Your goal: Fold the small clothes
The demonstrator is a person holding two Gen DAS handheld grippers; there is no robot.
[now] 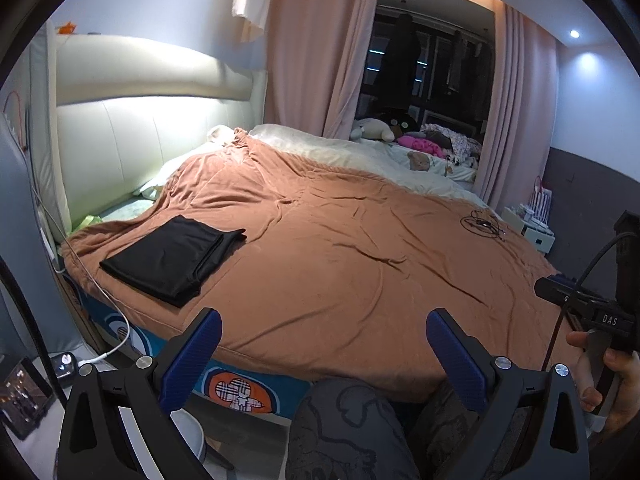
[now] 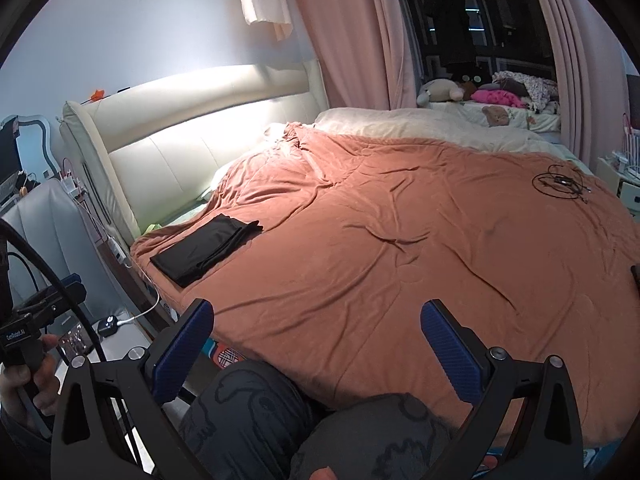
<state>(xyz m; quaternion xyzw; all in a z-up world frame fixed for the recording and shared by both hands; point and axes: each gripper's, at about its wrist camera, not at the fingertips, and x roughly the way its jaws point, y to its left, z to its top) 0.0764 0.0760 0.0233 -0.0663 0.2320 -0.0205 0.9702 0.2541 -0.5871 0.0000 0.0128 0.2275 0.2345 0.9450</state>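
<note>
A black garment [image 1: 172, 258] lies folded into a flat rectangle on the orange-brown bedspread [image 1: 360, 248], near the bed's left front corner. It also shows in the right wrist view [image 2: 204, 246], left of centre. My left gripper [image 1: 324, 332] is open and empty, held off the bed's near edge, to the right of the garment. My right gripper [image 2: 316, 324] is open and empty, held above the near edge of the bedspread [image 2: 400, 240]. The right gripper also shows at the right edge of the left wrist view [image 1: 568, 296].
A coiled black cable [image 1: 482, 224] lies on the bedspread at the far right. A cream padded headboard [image 1: 132, 136] stands at the left. Soft toys and clothes [image 1: 416, 136] lie by the window. A phone [image 1: 22, 398] and a white charger cable [image 1: 116, 320] lie at the bed's left side.
</note>
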